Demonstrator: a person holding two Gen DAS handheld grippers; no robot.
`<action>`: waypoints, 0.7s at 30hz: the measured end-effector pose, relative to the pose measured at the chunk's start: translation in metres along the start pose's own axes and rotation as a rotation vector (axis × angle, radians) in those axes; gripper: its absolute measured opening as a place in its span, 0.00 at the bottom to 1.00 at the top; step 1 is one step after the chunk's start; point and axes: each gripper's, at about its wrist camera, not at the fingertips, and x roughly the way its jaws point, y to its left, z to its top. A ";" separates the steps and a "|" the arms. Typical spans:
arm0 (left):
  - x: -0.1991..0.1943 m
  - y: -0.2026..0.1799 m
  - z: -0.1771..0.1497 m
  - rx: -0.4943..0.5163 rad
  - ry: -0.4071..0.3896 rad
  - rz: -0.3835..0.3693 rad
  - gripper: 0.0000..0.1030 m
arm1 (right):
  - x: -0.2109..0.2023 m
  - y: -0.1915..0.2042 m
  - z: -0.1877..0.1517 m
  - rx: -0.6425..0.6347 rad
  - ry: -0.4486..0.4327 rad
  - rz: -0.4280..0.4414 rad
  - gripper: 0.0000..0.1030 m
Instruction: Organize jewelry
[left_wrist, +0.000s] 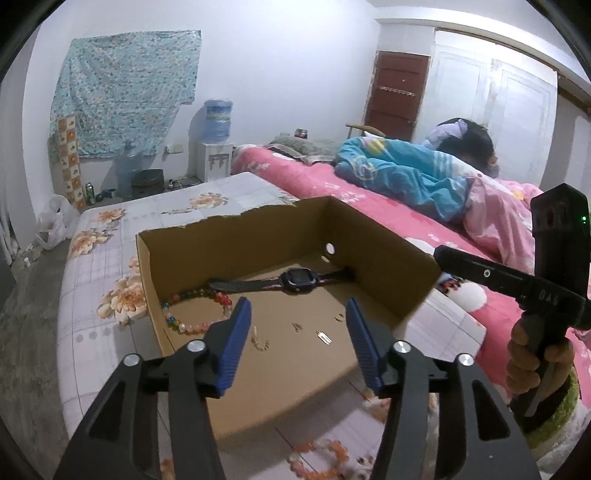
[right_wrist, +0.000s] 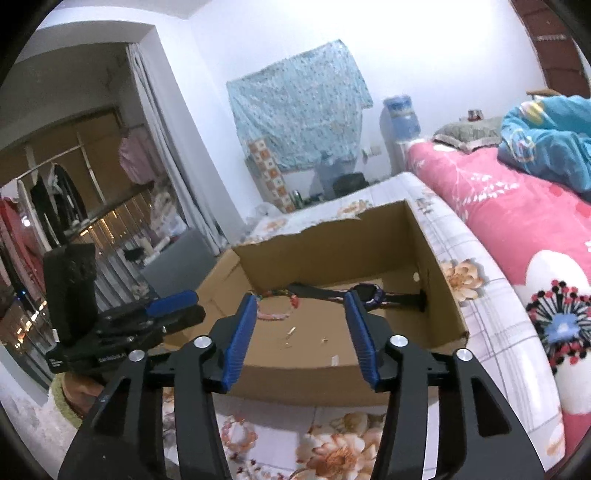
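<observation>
An open cardboard box (left_wrist: 369, 236) (right_wrist: 439, 280) sits on a floral mattress. Inside lie a dark wristwatch (left_wrist: 295, 281) (right_wrist: 373, 293), a coloured bead bracelet (left_wrist: 195, 310) (right_wrist: 275, 314) and several small gold pieces (left_wrist: 260, 341) (right_wrist: 290, 334). My left gripper (left_wrist: 297, 314) is open and empty above the box's near edge. My right gripper (right_wrist: 301, 308) is open and empty, also over the near edge. Another bead bracelet (right_wrist: 238, 435) (left_wrist: 321, 458) lies on the mattress in front of the box. The right gripper's body (left_wrist: 517, 284) shows at the right of the left view.
A pink bed (left_wrist: 369, 192) with a person under a blue blanket (left_wrist: 402, 166) lies right of the box. A water dispenser (left_wrist: 218, 147) stands at the far wall. A clothes rack (right_wrist: 55, 192) stands at the left. Concrete floor (left_wrist: 29, 332) lies left of the mattress.
</observation>
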 end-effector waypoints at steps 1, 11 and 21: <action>-0.005 -0.002 -0.003 0.000 0.000 -0.010 0.56 | -0.002 0.001 -0.001 0.000 -0.001 0.004 0.51; -0.027 -0.030 -0.034 0.056 0.019 -0.074 0.79 | -0.018 0.009 -0.024 -0.025 0.034 0.006 0.69; -0.007 -0.053 -0.071 0.059 0.144 -0.143 0.86 | -0.017 0.003 -0.048 0.006 0.103 -0.019 0.73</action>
